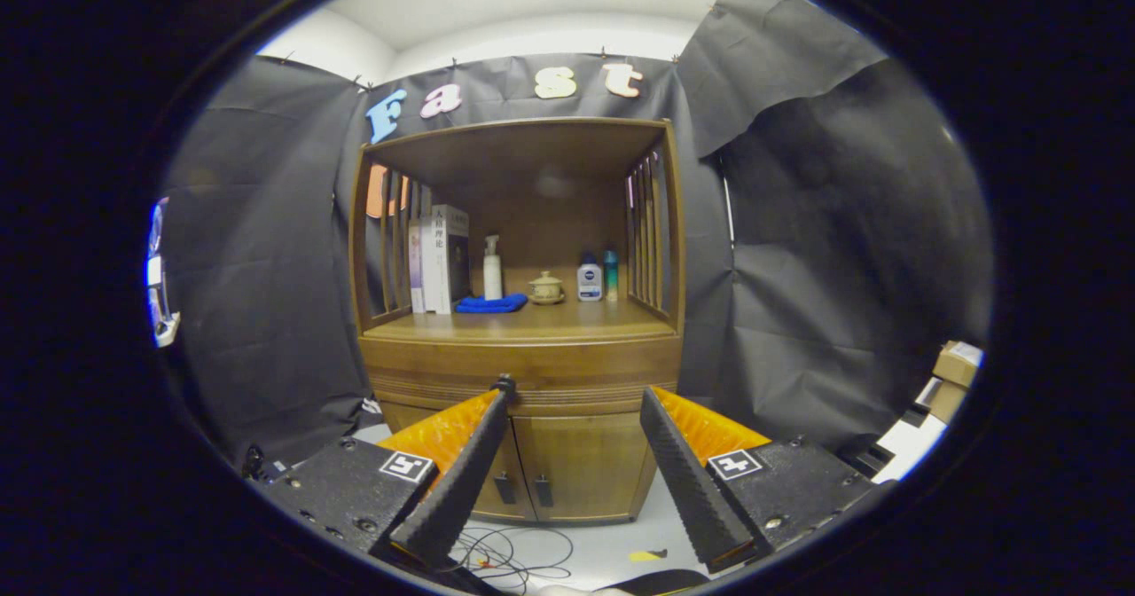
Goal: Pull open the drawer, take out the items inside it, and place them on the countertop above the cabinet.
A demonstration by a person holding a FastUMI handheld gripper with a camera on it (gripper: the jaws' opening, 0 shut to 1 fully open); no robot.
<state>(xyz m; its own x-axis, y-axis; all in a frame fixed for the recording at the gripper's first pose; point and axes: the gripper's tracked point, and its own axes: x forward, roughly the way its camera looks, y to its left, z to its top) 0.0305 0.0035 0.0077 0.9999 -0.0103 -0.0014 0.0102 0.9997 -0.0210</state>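
I see my gripper (575, 392) spread wide and holding nothing; the closed wooden drawer (523, 372) of the brown cabinet (581, 463) sits beyond its tips.

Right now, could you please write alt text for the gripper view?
The open gripper faces a wooden cabinet, its drawer shut. On the countertop stand books, bottles, a cup and a blue cloth.

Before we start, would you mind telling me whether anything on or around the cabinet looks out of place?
Little stands out. The cabinet is shut and its shelf items stand upright. The oddities: a blue cloth crumpled on the countertop and loose cables on the floor. The gripper is open, short of the drawer.
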